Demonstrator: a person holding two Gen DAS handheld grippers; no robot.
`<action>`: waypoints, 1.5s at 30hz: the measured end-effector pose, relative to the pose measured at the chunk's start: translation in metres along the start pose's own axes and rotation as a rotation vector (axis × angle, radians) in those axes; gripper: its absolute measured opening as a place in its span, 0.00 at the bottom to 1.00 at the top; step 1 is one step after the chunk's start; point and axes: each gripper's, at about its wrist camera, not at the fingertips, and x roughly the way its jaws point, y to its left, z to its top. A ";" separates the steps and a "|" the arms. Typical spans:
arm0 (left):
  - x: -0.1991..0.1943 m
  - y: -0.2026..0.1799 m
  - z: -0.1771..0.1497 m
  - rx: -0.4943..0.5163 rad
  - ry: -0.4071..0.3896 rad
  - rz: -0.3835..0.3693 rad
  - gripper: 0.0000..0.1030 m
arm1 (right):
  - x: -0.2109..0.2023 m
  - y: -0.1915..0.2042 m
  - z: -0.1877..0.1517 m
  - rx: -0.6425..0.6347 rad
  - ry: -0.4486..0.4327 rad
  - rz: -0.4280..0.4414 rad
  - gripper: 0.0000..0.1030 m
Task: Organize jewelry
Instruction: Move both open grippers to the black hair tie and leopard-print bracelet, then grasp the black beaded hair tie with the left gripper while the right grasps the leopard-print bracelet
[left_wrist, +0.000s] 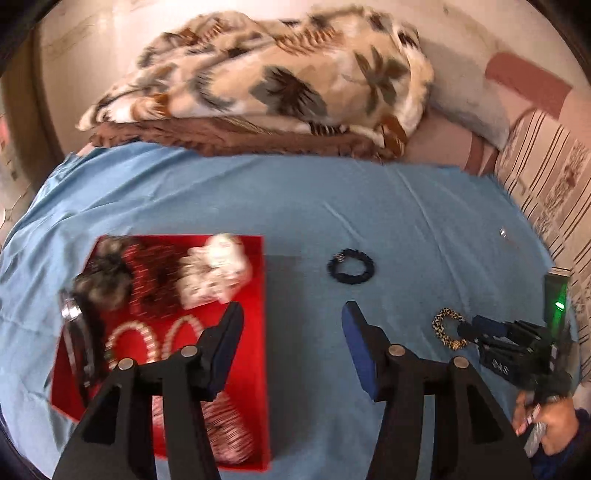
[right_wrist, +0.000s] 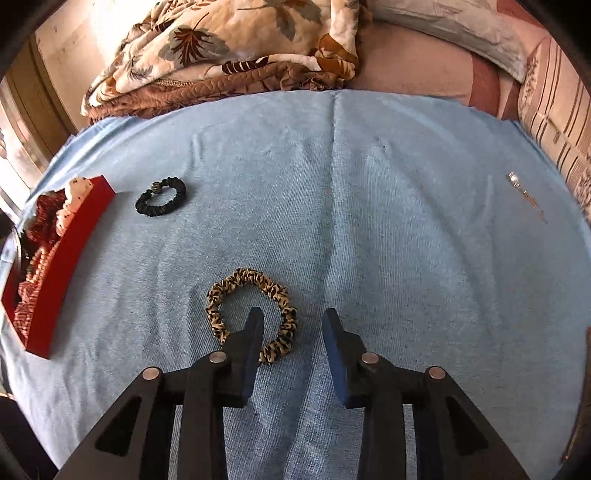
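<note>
A red box (left_wrist: 255, 332) (right_wrist: 70, 251) holds several jewelry pieces and hair accessories. A black scrunchie (left_wrist: 351, 266) (right_wrist: 161, 201) lies on the blue cloth right of the box. A leopard-print scrunchie (right_wrist: 251, 314) (left_wrist: 448, 328) lies nearer. My right gripper (right_wrist: 292, 319) is open, its left finger over the ring's middle and its right finger outside the ring. It also shows in the left wrist view (left_wrist: 469, 328). My left gripper (left_wrist: 293, 314) is open and empty above the box's right edge. A silver hair clip (right_wrist: 526, 195) (left_wrist: 503, 232) lies far right.
A blue cloth (right_wrist: 369, 221) covers the bed. A folded floral blanket (left_wrist: 277, 81) (right_wrist: 229, 48) lies at the back. A striped pillow (left_wrist: 546, 184) is at the right edge.
</note>
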 end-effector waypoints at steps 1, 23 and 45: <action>0.012 -0.008 0.005 0.009 0.026 0.004 0.53 | 0.000 -0.001 -0.001 0.004 0.006 0.012 0.35; 0.153 -0.046 0.039 0.053 0.260 0.086 0.35 | 0.014 0.003 0.015 -0.012 0.057 0.106 0.35; 0.134 -0.103 0.016 0.313 0.266 -0.077 0.33 | 0.013 -0.010 0.011 0.076 0.080 0.165 0.35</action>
